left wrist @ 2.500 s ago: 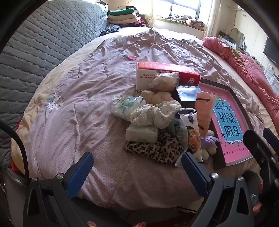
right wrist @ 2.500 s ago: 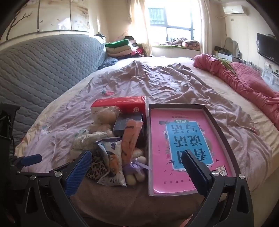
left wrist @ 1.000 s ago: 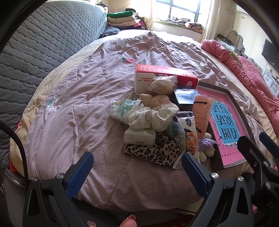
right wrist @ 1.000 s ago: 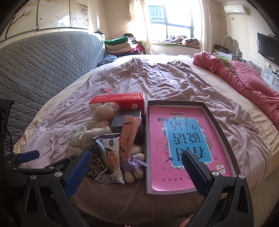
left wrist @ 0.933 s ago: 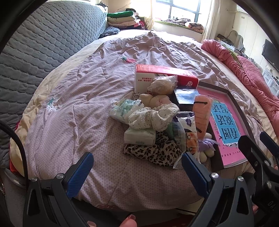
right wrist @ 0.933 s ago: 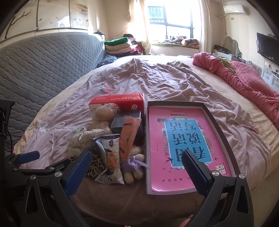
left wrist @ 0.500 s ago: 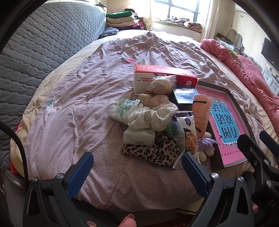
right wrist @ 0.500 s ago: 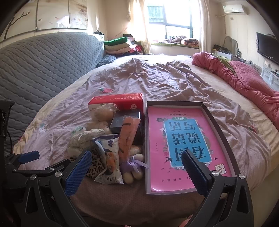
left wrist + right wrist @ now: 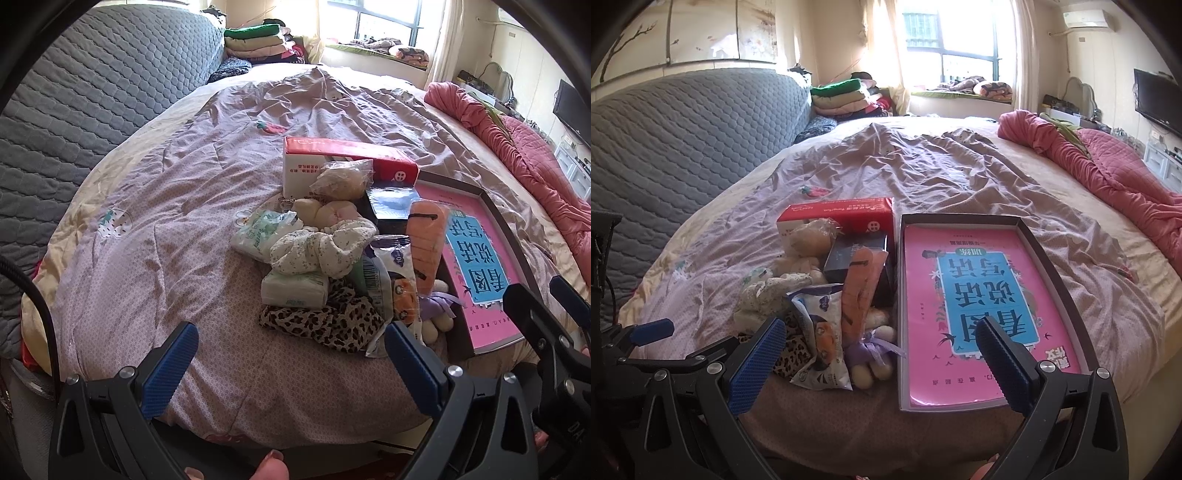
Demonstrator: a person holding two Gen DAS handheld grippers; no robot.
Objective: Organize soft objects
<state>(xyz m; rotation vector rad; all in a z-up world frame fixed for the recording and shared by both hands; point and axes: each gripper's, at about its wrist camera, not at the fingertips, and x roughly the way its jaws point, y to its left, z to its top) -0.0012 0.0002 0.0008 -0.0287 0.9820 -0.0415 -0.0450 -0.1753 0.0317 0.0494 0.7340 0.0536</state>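
Note:
A heap of soft things lies on the lilac bedspread: a leopard-print cloth (image 9: pixel 325 320), a white tissue pack (image 9: pixel 294 290), a floral scrunchie (image 9: pixel 321 249), an orange carrot plush (image 9: pixel 424 243) (image 9: pixel 862 291) and a printed snack bag (image 9: pixel 822 339). Right of the heap sits an open dark box (image 9: pixel 1067 295) with a pink book inside. My left gripper (image 9: pixel 290 363) hangs open in front of the leopard cloth, holding nothing. My right gripper (image 9: pixel 881 360) is open too, low before the snack bag and the box's near edge.
A red and white carton (image 9: pixel 343 162) stands behind the heap. A grey quilted headboard (image 9: pixel 683 144) runs along the left. A pink quilt (image 9: pixel 1108 173) lies bunched at the right, folded clothes (image 9: pixel 842 96) are stacked at the far end.
Both views have shifted slightly closer to the heap. Nothing on the bed has moved and both grippers stay open.

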